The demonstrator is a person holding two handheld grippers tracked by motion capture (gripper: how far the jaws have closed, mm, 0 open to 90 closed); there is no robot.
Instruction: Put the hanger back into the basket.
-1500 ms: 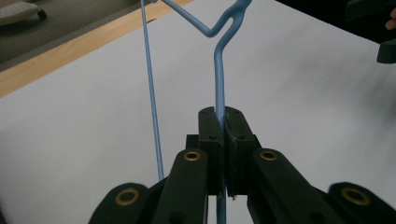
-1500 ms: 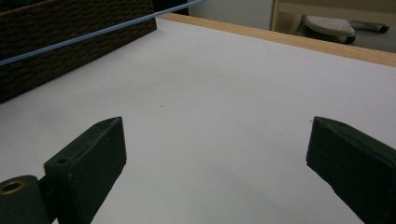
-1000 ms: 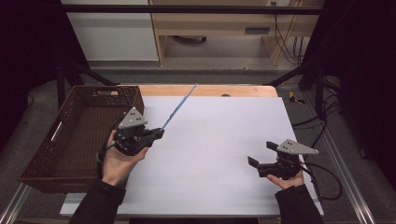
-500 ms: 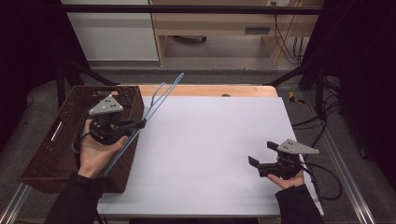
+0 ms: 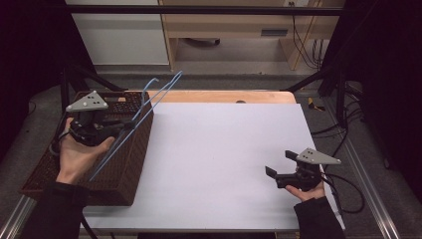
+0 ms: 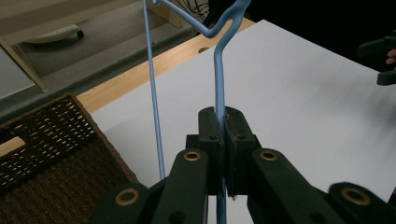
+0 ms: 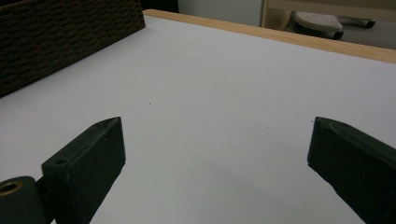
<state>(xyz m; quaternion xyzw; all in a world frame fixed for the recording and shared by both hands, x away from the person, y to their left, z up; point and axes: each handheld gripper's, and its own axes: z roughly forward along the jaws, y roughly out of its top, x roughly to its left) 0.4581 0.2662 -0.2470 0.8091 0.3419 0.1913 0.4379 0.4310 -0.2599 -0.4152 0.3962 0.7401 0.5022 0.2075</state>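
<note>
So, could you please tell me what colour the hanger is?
Light blue hanger, clearest in the left gripper view.

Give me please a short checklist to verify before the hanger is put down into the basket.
1. Left gripper shut firmly on the blue hanger: ok.
2. Hanger lifted off the table: ok.
3. Hanger over the wicker basket: partly; its upper end reaches past the basket's rim.
4. Free room inside the basket: cannot tell.
5. Right gripper open and far from the path: ok.
</note>
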